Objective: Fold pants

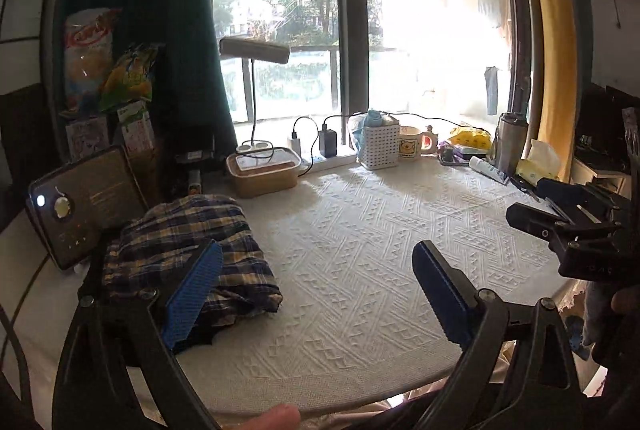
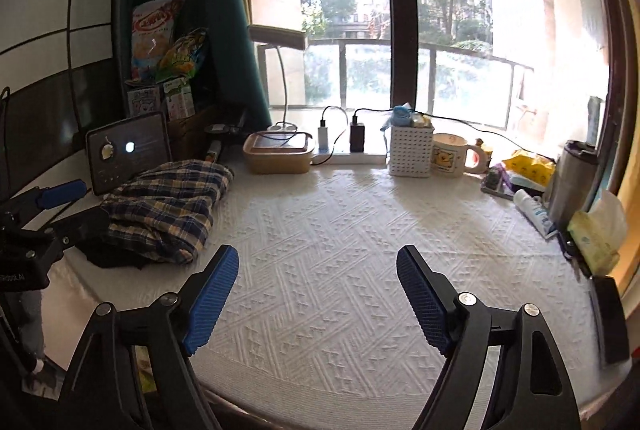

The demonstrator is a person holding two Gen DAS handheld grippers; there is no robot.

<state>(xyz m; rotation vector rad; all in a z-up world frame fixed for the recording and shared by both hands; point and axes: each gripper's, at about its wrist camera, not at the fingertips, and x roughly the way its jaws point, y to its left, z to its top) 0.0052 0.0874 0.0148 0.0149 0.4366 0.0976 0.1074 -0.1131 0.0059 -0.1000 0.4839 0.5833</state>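
Both grippers, left (image 1: 318,282) & right (image 2: 318,286), spread wide w/ nothing between; plaid pants (image 2: 168,207) lie folded at table's (image 2: 340,250) left edge, beside the tablet (image 2: 128,153) — a careless pass could nudge the stack apart.

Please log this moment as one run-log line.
plaid pants: folded, table's left | left gripper: open, empty | right gripper: open, empty

Pants (image 1: 188,250) folded (plaid); left gripper (image 1: 316,270) jaws apart
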